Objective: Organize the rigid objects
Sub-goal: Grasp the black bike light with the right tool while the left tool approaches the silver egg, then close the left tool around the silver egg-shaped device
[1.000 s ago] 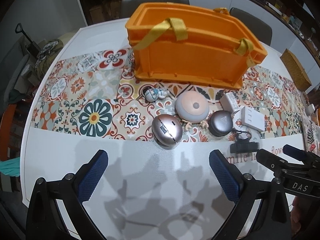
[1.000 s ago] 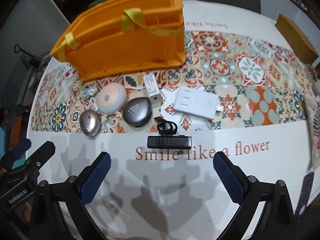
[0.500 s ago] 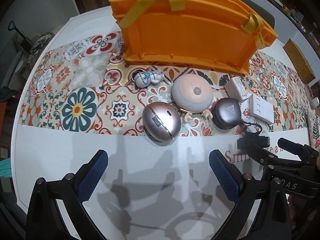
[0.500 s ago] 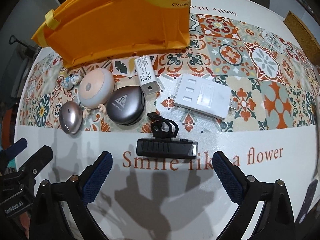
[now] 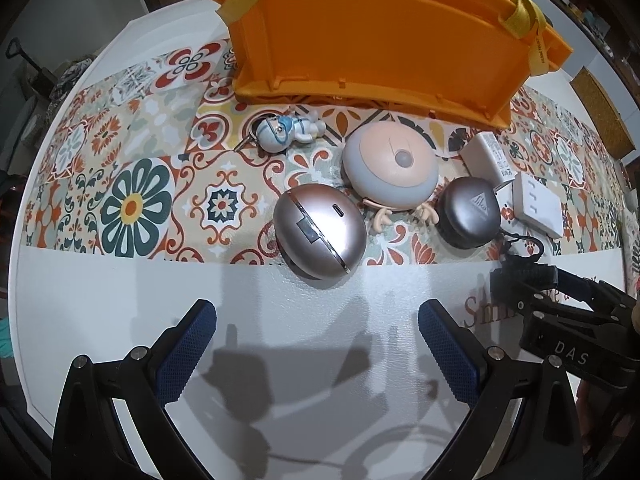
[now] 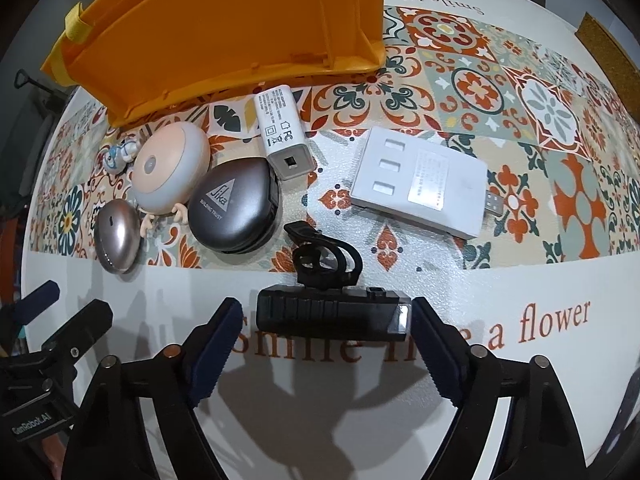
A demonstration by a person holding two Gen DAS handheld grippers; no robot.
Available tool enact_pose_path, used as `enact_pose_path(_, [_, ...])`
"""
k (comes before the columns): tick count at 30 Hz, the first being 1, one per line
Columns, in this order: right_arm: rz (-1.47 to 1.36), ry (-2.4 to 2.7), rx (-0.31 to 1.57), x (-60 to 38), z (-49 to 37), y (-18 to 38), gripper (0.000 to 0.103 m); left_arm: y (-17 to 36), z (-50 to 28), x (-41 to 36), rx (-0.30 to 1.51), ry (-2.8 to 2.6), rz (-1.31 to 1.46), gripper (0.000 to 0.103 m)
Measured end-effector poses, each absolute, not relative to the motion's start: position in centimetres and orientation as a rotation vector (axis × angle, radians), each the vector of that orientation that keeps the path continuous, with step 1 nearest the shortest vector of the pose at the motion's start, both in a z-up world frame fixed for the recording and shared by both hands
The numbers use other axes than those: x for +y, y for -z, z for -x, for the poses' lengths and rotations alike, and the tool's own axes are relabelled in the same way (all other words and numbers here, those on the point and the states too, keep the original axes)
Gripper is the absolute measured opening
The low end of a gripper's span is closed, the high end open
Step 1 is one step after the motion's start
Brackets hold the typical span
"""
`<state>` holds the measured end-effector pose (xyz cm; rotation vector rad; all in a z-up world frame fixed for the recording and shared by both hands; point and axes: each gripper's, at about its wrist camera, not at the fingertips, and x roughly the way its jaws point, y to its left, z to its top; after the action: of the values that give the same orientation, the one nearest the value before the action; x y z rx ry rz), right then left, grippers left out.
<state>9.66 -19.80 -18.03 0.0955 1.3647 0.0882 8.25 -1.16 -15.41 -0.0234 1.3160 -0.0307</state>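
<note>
An orange crate (image 5: 380, 36) with yellow straps stands at the back of the table; it also shows in the right wrist view (image 6: 224, 32). In front of it lie an astronaut figure (image 5: 286, 130), a pink-grey round lamp (image 5: 390, 166), a rose-metal egg case (image 5: 320, 236), a dark Sika case (image 6: 234, 204), a white charger (image 6: 282, 130), a white USB hub (image 6: 422, 186) and a black bike light (image 6: 332, 312). My left gripper (image 5: 316, 344) is open and empty, just short of the egg case. My right gripper (image 6: 324, 340) is open, its fingers either side of the bike light.
The table has a patterned tile runner (image 5: 132, 200) and white cloth (image 6: 520, 380) printed with red lettering. A cork-coloured mat (image 6: 608, 44) lies at the far right edge. The right gripper's body (image 5: 576, 332) shows at the right of the left wrist view.
Both grippers have moved forward toward the objects. The right gripper has closed in so that the bike light now lies between its fingers, which stand narrower than before.
</note>
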Motion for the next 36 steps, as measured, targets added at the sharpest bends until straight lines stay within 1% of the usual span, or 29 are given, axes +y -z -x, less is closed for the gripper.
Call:
enact_pose_path(5, [-0.095, -0.074, 1.359, -19.9, -10.1, 18.4, 0.075, 15.7, -8.4, -1.1, 1.319, 0.034, 0.022, 0.103])
enact_pose_path(12, [-0.103, -0.082, 1.356, -20.1, -10.5, 18.4, 0.074, 16.0, -8.6, -0.8, 1.317, 0.055, 0.022, 0.103])
enact_pose_path(21, [-0.117, -0.099, 1.328, -19.9, -9.2, 16.7, 0.074, 16.2, -9.2, -0.4, 1.3, 0.084, -0.004, 0.103])
enact_pose_path(30, [-0.124, -0.098, 1.327, -19.5, -9.3, 16.7, 0.074, 17.6, -10.4, -0.5, 1.309, 0.083, -0.02, 0.097])
enact_pose_path(36, [-0.13, -0.094, 1.336, -19.9, -9.2, 16.8, 0.074, 18.6, -11.9, -0.6, 1.322, 0.068, -0.034, 0.09])
